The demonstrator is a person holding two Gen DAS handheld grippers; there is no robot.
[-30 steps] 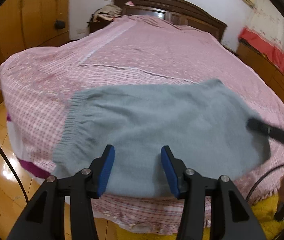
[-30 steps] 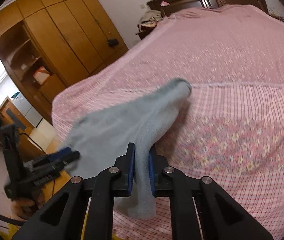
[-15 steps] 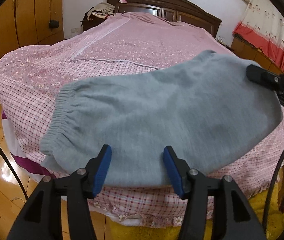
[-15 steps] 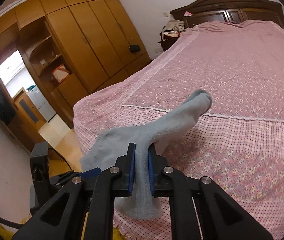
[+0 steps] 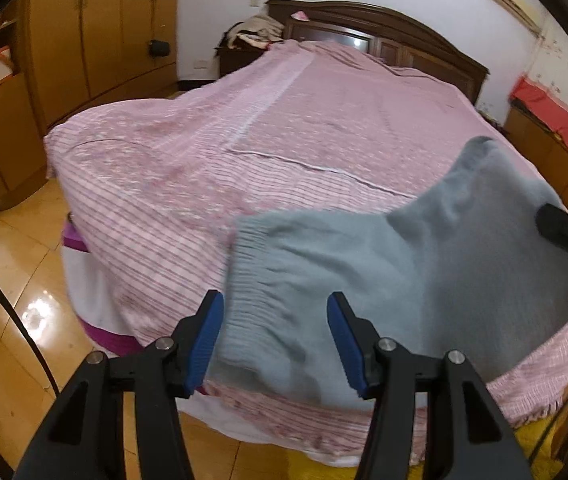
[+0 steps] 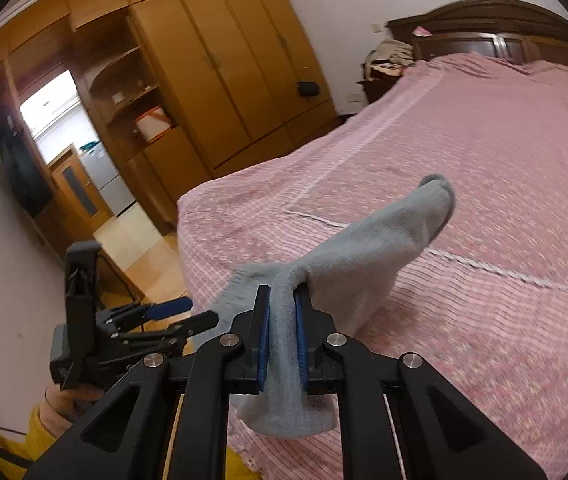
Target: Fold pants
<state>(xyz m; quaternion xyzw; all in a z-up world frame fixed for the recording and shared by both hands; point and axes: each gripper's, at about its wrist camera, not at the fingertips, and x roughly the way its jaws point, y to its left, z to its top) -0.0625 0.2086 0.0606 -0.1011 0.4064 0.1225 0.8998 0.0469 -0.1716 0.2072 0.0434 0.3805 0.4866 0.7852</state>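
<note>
My right gripper (image 6: 282, 340) is clamped on the grey pants (image 5: 424, 280), lifted off the bed (image 5: 284, 128); my left gripper (image 5: 273, 344) stands apart (waistband just ahead, ungripped), so they may sag unevenly.

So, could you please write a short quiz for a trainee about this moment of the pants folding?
1. True or false: the right tool is shut on the grey pants.
2. What do the pants partly rest on? A) the wooden floor B) the pink bed cover C) a chair
3. Fill in: the blue pads of the left tool stand ____, not pressing the fabric.

Key: 1 true; 2 B; 3 apart
</note>
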